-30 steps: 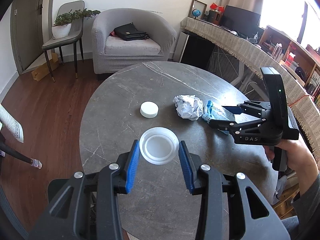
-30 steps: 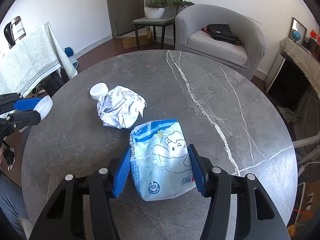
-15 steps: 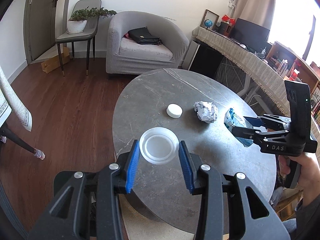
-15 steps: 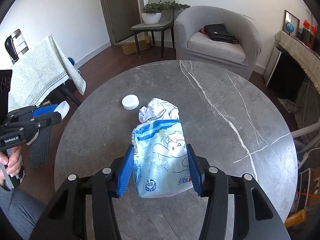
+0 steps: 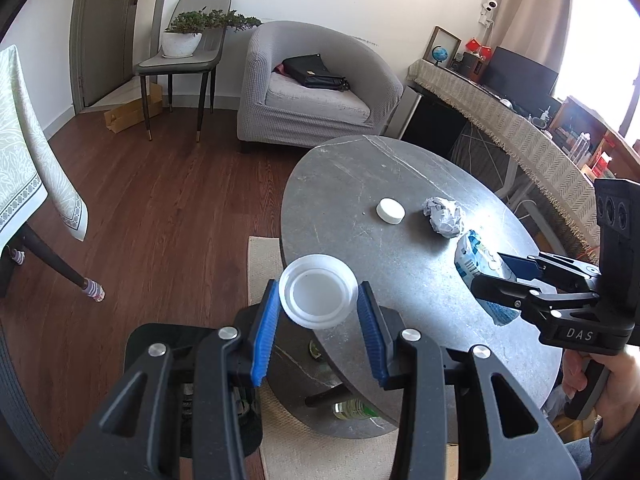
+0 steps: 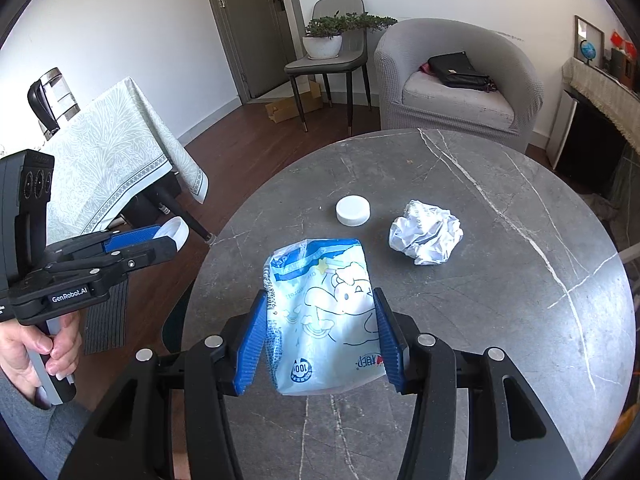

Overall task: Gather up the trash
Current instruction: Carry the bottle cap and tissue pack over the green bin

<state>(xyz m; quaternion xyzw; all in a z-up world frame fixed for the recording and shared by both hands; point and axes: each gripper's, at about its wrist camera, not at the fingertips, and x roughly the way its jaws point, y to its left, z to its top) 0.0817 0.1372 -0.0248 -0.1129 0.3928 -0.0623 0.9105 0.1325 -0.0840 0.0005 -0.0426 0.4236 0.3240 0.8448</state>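
My left gripper [image 5: 318,300] is shut on a white plastic lid [image 5: 318,291], held in the air past the left edge of the round grey marble table [image 5: 360,184]. My right gripper [image 6: 320,328] is shut on a blue-and-white snack bag [image 6: 324,312], lifted above the tabletop [image 6: 500,320]. The right gripper with the snack bag [image 5: 478,260] also shows at the right of the left wrist view, and the left gripper [image 6: 168,238] with the lid at the left of the right wrist view. A white cap [image 6: 353,210] and a crumpled paper ball [image 6: 426,236] lie on the table.
A grey armchair [image 5: 316,92] with a black bag stands behind the table. A chair with a potted plant [image 5: 188,36] is by the door. A cloth-covered table [image 6: 104,160] stands to the left over wood floor. A rug [image 5: 262,264] and bottles lie under the marble table.
Both grippers have drawn back from the table with their loads. The left one with the lid now hangs beyond the table's edge; the right one has lifted the bag off the surface.
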